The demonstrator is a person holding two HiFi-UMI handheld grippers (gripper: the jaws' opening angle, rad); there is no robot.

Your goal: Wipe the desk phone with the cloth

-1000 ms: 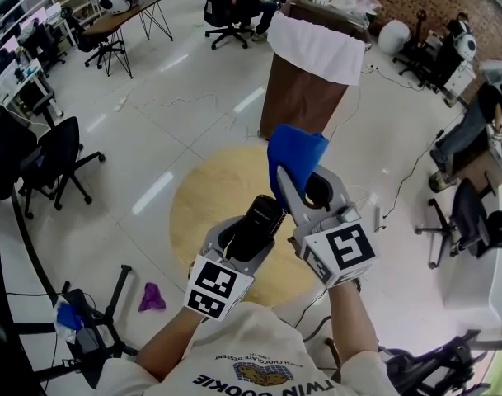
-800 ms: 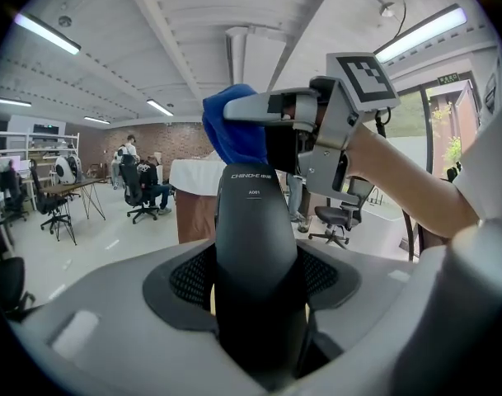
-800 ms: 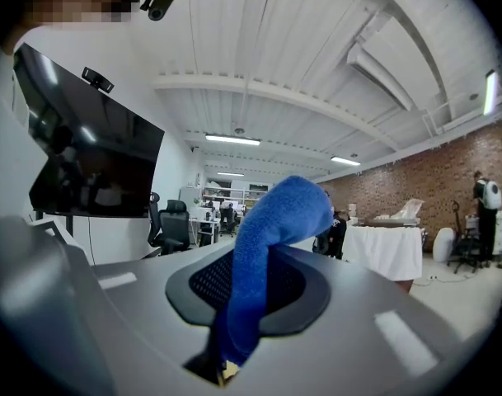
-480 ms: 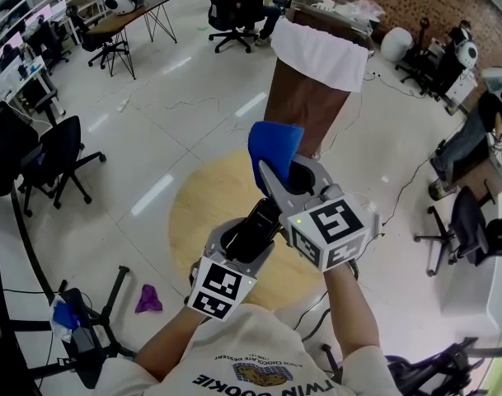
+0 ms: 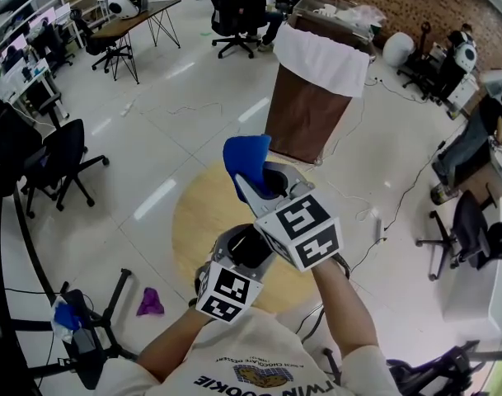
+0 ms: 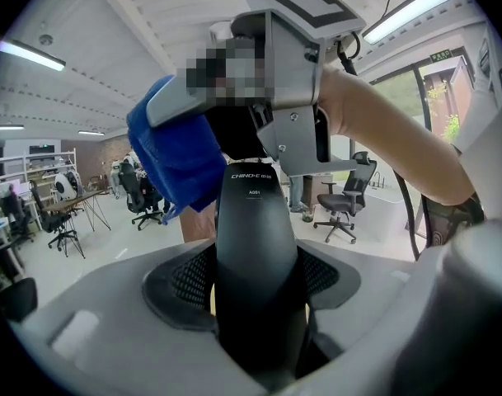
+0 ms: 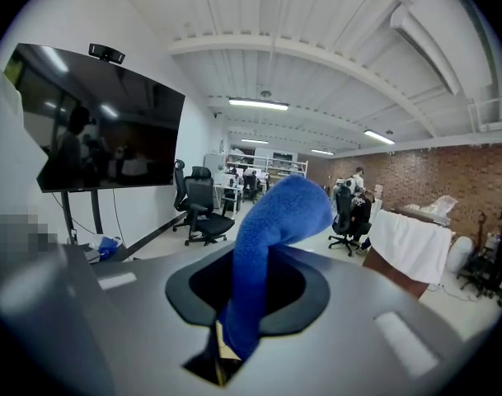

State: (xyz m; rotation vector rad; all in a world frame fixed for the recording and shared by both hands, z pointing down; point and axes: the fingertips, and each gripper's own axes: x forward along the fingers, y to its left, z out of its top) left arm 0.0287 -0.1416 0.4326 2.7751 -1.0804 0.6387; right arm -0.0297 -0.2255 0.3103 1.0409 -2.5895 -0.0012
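- Left gripper [image 5: 242, 252]: nearest you, low in the head view. Its jaws are clamped on the phone handset [image 6: 257, 246] from both sides.
- Phone handset: black and narrow. It stands up out of the left jaws with its top end free, held in the air above the round wooden surface [image 5: 193, 213]. No view shows the phone's base.
- Right gripper [image 5: 255, 186]: just beyond the left one and crossing over it, with its marker cube on top. Its jaws are pinched tight on the lower end of the cloth [image 7: 267, 238].
- Cloth: blue, thick and soft. It rises from the right jaws and folds over at the top. In the left gripper view it hangs at the handset's upper left, very close, but you cannot tell whether it touches.
- Step in hand, as judged: the handset's turn for wiping, with the cloth brought up to it.
- Next move, as judged: press the cloth's free fold onto the handset's back and draw it along the length. Keep the left grip firm so the handset does not twist.
- Farthest: a brown stand draped in white [image 5: 316, 81].
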